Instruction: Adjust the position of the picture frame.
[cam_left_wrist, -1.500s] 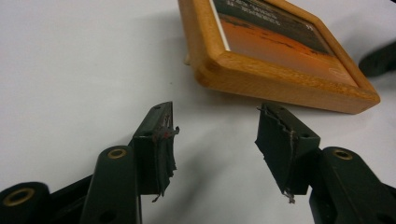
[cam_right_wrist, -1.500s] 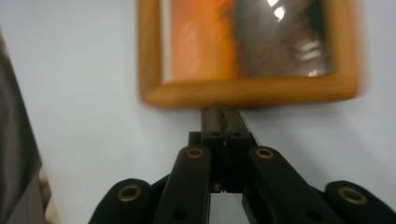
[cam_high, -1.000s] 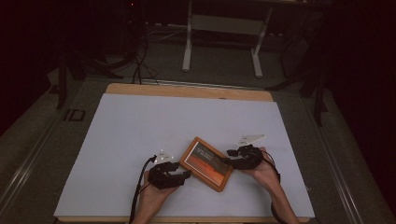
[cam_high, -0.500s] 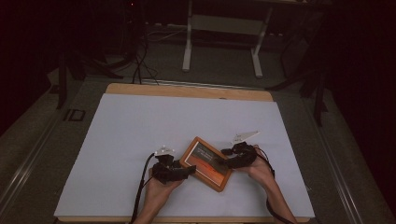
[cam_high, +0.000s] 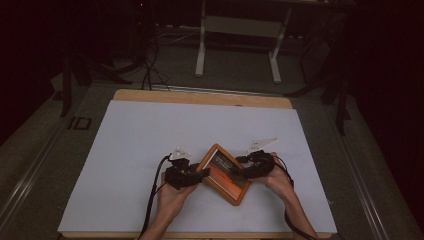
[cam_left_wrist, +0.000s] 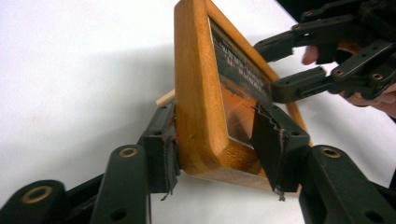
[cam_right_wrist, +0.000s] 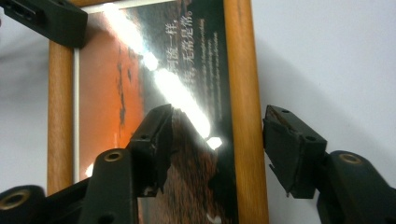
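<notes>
Left gripper view shows our left tongs (cam_left_wrist: 219, 154), having just closed, pinching the near corner of the wooden picture frame (cam_left_wrist: 198, 93) tilted up off the white worktop (cam_left_wrist: 70, 70), so we should hold firm while the spread right tongs (cam_right_wrist: 215, 149) straddle its rail

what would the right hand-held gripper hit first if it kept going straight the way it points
Probably the wooden picture frame: the right hand-held gripper already has its open jaws either side of the frame's side rail, so the rail lies first in line. Depth is hard to judge.
</notes>
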